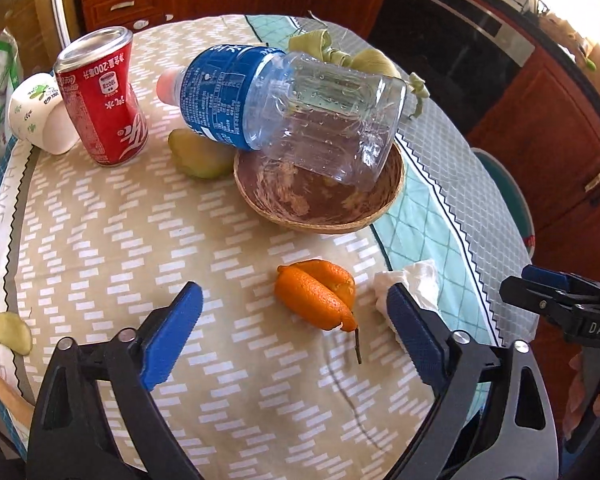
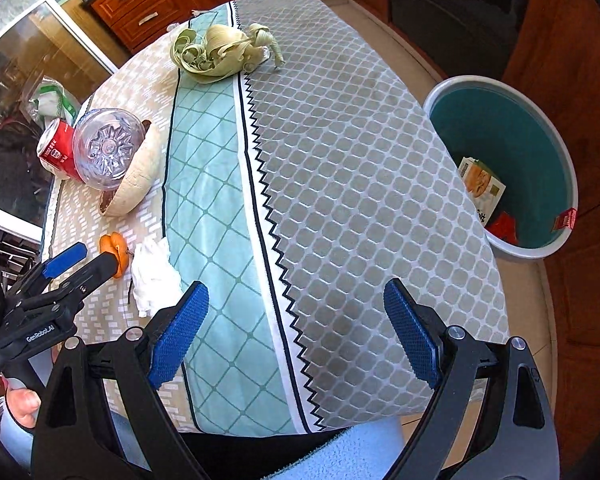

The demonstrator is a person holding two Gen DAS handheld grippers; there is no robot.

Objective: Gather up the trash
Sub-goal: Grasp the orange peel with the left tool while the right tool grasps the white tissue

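Taking the bowl [image 1: 320, 196] on the table [image 1: 100, 240] as landmark: bottle [image 1: 284, 108] lay tilted with base in the bowl, cap end pointing off to the left. Fruit piece [image 1: 198, 156] sat just left of the bowl, touching its rim; can [image 1: 104, 96] stood further left, cup [image 1: 40, 112] on its side beyond that. Husks [image 1: 340, 56] lay behind the bowl. Peel [image 1: 316, 294] lay before the bowl, tissue [image 1: 412, 284] just right of it. Bin [image 2: 564, 152] stood on the floor, well right of the bowl, past the table edge.

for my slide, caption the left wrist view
Open left gripper hovers over orange peel near a tissue on the cluttered table.
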